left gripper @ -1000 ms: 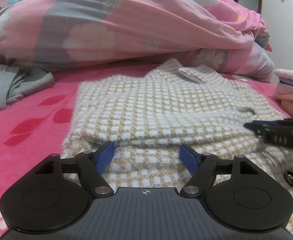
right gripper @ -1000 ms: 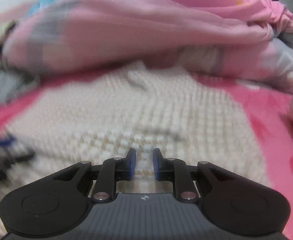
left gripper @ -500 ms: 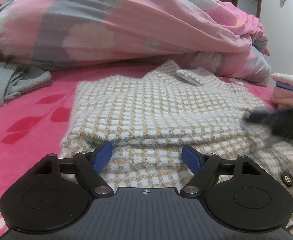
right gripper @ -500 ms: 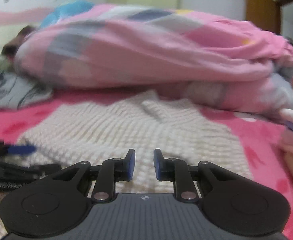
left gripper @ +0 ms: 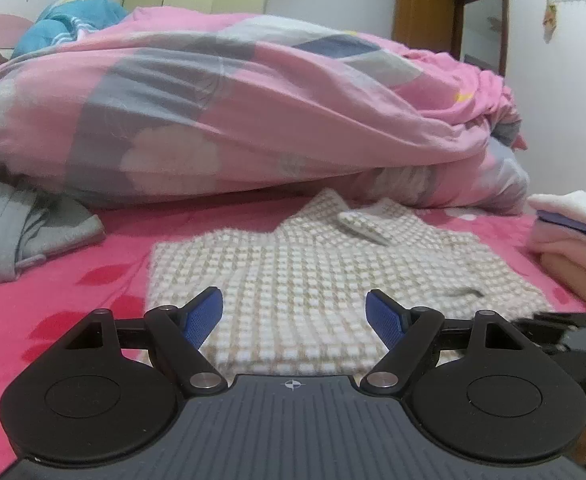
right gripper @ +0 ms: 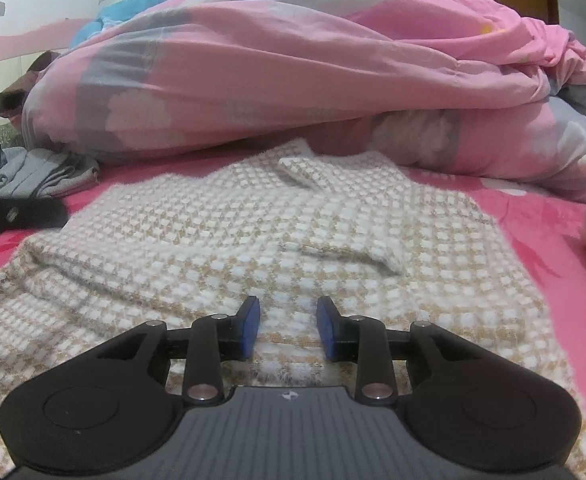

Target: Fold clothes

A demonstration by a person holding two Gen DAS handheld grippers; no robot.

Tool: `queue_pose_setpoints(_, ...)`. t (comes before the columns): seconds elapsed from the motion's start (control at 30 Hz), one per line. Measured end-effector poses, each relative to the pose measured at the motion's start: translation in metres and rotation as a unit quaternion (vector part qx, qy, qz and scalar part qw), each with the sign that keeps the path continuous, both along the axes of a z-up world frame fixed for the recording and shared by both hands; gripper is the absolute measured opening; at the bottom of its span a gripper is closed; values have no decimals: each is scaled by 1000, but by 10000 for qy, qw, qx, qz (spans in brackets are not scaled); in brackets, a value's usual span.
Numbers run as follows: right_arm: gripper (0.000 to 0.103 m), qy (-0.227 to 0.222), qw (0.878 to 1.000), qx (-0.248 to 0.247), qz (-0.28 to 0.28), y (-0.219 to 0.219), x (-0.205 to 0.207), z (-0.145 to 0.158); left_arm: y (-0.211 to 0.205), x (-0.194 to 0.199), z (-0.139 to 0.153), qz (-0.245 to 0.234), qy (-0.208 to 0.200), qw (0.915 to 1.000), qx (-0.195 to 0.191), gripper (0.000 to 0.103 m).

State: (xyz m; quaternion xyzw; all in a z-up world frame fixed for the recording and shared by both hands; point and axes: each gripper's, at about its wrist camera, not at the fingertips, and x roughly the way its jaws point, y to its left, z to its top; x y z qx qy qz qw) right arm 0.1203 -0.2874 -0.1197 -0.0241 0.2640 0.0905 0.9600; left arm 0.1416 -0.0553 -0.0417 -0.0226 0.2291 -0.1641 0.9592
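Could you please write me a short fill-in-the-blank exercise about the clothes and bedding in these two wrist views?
1. The checked sweater lies on a bedsheet whose main colour is ____.
2. Behind the sweater, a bulky ____ is heaped across the bed.
3. The crumpled garment left of the sweater is ____ in colour.
4. Nothing sits between the blue pads of the left gripper; its jaws are ____.

Missing words: pink; quilt; grey; open

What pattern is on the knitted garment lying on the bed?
Small white-and-tan checks on the fuzzy knitted garment; clearest in the right wrist view.
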Motion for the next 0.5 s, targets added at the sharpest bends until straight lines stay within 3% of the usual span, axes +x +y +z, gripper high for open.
queue_pose_setpoints(0.13, 33, -3, 10000, -11, 2, 0, 0, 0, -11, 27, -33, 116, 708, 9971, 263, 80)
queue_pose_setpoints(0.23, 33, -3, 10000, -24, 1, 1, -1, 0, -18, 23, -39, 151, 544, 9971, 501, 81)
queue_pose_setpoints(0.37, 33, 44, 10000, -71, -29, 3, 0, 6, -16, 21, -41, 138, 520, 9977, 421, 81)
queue_pose_setpoints(0.5, 33, -92, 9999, 40, -31, 5, 7, 37, -18, 20, -41, 144, 482, 9977, 460, 82)
